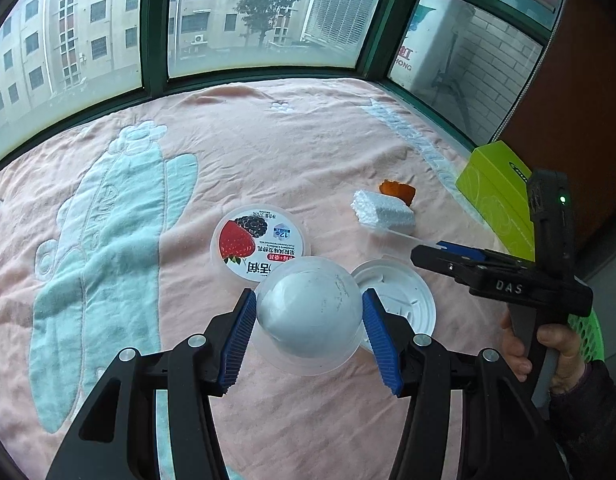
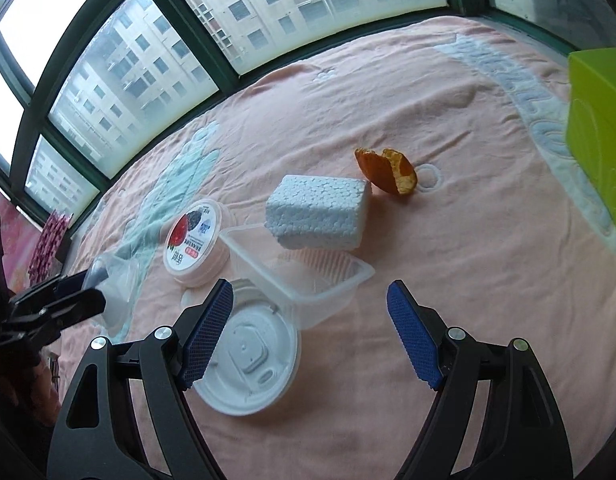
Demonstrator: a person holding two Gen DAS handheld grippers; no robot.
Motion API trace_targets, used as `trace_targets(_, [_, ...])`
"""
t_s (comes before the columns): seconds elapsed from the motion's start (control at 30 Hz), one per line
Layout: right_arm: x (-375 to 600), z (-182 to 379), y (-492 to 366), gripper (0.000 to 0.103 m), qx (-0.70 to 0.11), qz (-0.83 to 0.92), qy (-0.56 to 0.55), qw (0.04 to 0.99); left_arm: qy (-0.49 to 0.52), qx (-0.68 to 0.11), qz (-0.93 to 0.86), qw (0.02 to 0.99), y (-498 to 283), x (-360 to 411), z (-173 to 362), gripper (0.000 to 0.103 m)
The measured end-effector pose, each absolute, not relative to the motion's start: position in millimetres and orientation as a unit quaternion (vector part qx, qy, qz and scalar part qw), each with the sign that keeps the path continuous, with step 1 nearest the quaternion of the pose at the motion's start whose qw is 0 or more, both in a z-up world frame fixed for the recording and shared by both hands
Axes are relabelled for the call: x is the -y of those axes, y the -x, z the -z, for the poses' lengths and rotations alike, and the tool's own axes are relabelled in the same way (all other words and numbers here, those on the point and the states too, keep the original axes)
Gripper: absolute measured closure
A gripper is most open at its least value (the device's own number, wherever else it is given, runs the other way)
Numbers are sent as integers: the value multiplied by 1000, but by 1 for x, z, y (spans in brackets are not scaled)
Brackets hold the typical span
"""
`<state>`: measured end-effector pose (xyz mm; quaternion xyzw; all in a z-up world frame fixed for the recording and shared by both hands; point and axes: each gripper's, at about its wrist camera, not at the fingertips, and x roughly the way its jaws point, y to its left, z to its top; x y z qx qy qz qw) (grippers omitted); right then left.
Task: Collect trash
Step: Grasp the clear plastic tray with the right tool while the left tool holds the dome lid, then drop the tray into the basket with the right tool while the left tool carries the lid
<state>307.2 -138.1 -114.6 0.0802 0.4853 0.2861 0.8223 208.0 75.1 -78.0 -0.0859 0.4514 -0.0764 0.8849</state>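
Clamped between the blue ribbed pads (image 1: 238, 330) of the left gripper (image 1: 308, 320) is a clear plastic cup (image 1: 308, 312), bottom toward the camera, apparently lifted clear of the pink blanket (image 1: 268, 140); thin walls of this kind are judged likely to buckle, so only enough pressure to prevent slipping should be applied while the cup is carried off. At 2 o'clock from the cup, a white drink lid (image 1: 403, 300) lies flat, and at 11 o'clock a berry yogurt tub (image 1: 260, 242) rests on the cloth. In the right wrist view the right gripper (image 2: 309, 332) is held wide and empty, poised over a clear plastic tray (image 2: 304, 276) with the lid at its 7 o'clock. A white foam block (image 2: 319, 212) sits partly on the tray's far rim, so the block is best removed first or the tray pinched by its near wall. Orange peel (image 2: 387, 170) lies beyond at 1 o'clock, a green box (image 2: 595, 128) at 2 o'clock. A green mesh basket (image 1: 587, 336) is glimpsed low at 3 o'clock in the left view, possibly the bin.
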Motion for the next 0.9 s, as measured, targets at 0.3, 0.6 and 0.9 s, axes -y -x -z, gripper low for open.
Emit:
trace_targets(0.3, [132,126,-320,28,-491,-302,-94,812,88,-457,73,882,-212,-78,83,50])
trace_targets(0.6, [127,116,-306,33,-477,-311,-83,818,94,-458,66,881,-209,-81,84,50])
trace_targets(0.9, [139,87,-271,34,-450,-307,-79,835,97,-449,73,885,-198,-74,74,50])
